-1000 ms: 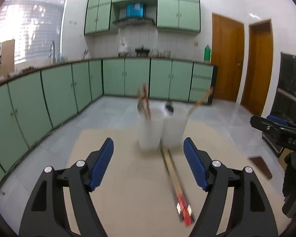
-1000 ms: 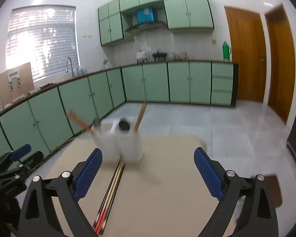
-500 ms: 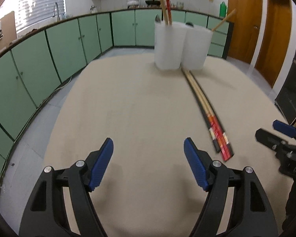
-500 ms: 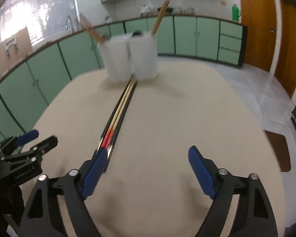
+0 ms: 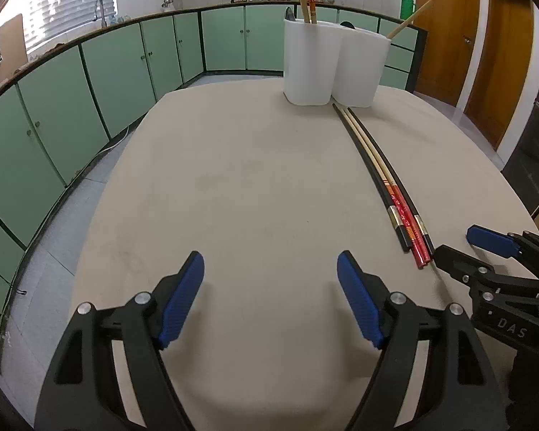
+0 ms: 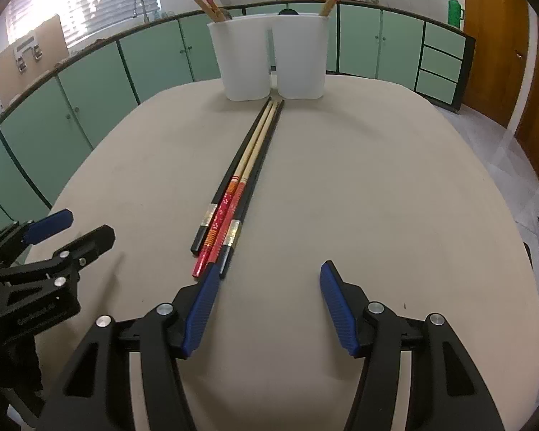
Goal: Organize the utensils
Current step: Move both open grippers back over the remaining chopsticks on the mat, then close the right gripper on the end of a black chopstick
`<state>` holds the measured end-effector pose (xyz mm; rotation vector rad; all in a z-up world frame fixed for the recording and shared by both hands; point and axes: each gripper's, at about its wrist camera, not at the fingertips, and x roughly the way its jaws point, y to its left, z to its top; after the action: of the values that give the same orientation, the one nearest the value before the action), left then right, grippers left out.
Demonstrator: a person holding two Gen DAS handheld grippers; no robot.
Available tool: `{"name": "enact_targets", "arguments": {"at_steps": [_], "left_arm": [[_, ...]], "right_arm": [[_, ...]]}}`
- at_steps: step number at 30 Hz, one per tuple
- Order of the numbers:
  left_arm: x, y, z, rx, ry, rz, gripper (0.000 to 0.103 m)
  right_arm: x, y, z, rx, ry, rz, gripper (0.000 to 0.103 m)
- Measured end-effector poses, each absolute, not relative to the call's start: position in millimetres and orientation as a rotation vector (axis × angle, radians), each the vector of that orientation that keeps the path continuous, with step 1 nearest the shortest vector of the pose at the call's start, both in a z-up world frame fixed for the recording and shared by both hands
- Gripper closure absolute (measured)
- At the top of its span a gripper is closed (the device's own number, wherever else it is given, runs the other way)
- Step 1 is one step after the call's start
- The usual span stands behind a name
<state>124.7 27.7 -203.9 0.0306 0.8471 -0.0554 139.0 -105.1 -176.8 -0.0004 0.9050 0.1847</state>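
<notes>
Several chopsticks [image 6: 246, 176], black ones and red-and-wood ones, lie side by side on the beige table [image 6: 377, 186], pointing at two white holder cups [image 6: 269, 61]. They also show in the left wrist view [image 5: 381, 176], with the cups [image 5: 336, 64] behind them. The left cup holds red and wooden chopsticks, the right cup one wooden stick. My right gripper [image 6: 269, 305] is open and empty, its left finger just behind the chopstick ends. My left gripper [image 5: 271, 298] is open and empty, left of the chopsticks.
The table edge curves round on all sides. Green kitchen cabinets [image 5: 107, 72] line the walls, with wooden doors [image 5: 499, 46] at the right. Each gripper shows in the other's view: the right one [image 5: 485, 255] and the left one [image 6: 50, 244].
Both grippers have come down and tilted toward the table, from looking across the kitchen to hovering low over it. The chopsticks and cups have not moved.
</notes>
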Motion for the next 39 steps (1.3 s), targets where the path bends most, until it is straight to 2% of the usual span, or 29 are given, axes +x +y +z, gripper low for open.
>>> {"name": "enact_targets", "arguments": {"at_steps": [11,16,21,23,27,28,39], "left_arm": [[129,25,-205,0.024,0.853,-0.057,0.028],[129,25,-205,0.023,0.856,-0.056,0.027],[129,25,-206,0.02,0.855,-0.054,0.027],[130,25,-206,0.019,0.856,-0.054,0.027],[131,24,-207,0.015,0.86,-0.057,0.027],[131,23,-207,0.015,0.861,-0.058,0.027],[137,-2,-213,0.022,0.901,-0.117,0.027]], "right_arm": [[138,-110,-177,-0.057,0.903,0.131,0.046],[136,-114,-174,0.001,0.897,0.166,0.046],[138,-106,-177,-0.018,0.892,0.186,0.058],[140,-105,-177,-0.011,0.892,0.197,0.071],[143,-102,-178,-0.006,0.896,0.213,0.087],[143,-101,-179,-0.007,0.898,0.224,0.095],[138,-124,-177,0.033,0.888,0.192,0.097]]}}
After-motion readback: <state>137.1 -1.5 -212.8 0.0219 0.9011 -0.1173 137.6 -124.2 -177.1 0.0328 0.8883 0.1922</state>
